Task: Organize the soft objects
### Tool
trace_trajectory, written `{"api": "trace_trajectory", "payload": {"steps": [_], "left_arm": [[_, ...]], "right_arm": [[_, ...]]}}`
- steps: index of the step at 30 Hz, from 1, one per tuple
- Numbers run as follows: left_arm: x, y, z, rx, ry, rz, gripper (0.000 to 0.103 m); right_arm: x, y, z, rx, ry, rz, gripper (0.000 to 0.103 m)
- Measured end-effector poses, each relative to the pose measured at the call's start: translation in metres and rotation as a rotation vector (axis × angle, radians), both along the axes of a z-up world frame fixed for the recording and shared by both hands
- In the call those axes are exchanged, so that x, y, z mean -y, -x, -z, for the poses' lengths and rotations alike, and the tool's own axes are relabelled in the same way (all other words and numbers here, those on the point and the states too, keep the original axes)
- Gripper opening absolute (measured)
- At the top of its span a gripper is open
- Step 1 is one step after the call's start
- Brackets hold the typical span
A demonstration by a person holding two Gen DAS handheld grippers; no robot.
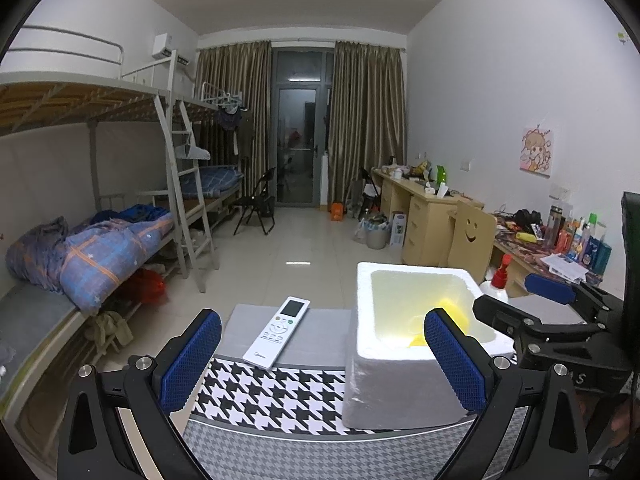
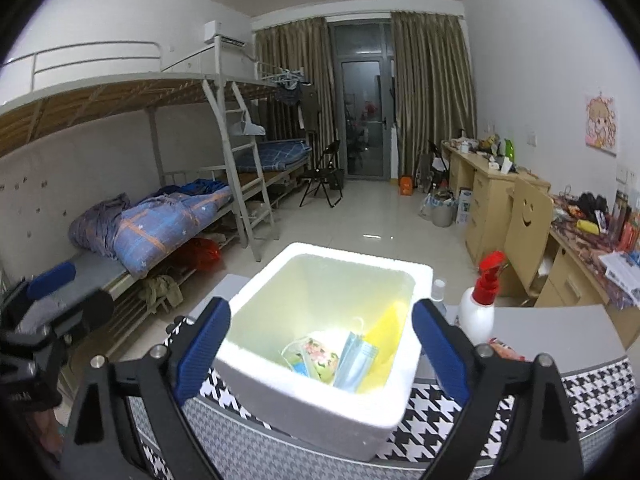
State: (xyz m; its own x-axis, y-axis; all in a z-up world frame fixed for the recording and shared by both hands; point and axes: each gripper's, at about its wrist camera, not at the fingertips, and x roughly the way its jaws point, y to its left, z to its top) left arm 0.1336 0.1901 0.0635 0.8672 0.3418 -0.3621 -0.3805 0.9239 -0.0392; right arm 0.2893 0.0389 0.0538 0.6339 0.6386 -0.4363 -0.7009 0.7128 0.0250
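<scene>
A white foam box [image 2: 280, 392] stands on a houndstooth cloth [image 2: 436, 412]. It holds blue face masks [image 2: 354, 364], a floral mask [image 2: 320, 354] and a yellow soft item [image 2: 386, 332]. My right gripper [image 2: 322, 354] is open and empty, with its fingers either side of the box opening. My left gripper [image 1: 322, 356] is open and empty, left of the box [image 1: 384, 392], above the cloth [image 1: 272, 396]. The right gripper [image 1: 520, 312] also shows in the left wrist view, and the left one shows at the right wrist view's left edge [image 2: 48, 312].
A white remote control [image 1: 277, 332] lies on the grey tabletop left of the box. A white spray bottle with a red head [image 2: 480, 304] stands right of the box. Bunk beds [image 1: 80, 248] line the left wall, desks [image 1: 432, 216] the right.
</scene>
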Motion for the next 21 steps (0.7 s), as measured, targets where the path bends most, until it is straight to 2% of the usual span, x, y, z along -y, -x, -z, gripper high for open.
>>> {"api": "trace_trajectory", "payload": {"steps": [3,6,10,16,21], "left_arm": [[0.004,0.004,-0.001,0.003,0.001,0.002,0.102],[0.013,0.009,-0.003,0.009,-0.002,0.005,0.102],[0.024,0.018,-0.004,0.015,-0.003,0.013,0.102],[0.038,0.031,0.0,0.017,0.005,0.031,0.102],[0.047,0.039,0.003,0.021,0.012,0.047,0.102]], "right_arm": [[0.01,0.008,-0.002,0.01,-0.021,-0.01,0.095],[0.025,0.015,-0.006,0.032,-0.059,0.028,0.094],[0.035,0.022,-0.007,0.055,-0.052,0.054,0.094],[0.053,0.029,-0.005,0.029,-0.08,0.074,0.094],[0.067,0.042,-0.005,0.059,-0.089,0.077,0.094]]}}
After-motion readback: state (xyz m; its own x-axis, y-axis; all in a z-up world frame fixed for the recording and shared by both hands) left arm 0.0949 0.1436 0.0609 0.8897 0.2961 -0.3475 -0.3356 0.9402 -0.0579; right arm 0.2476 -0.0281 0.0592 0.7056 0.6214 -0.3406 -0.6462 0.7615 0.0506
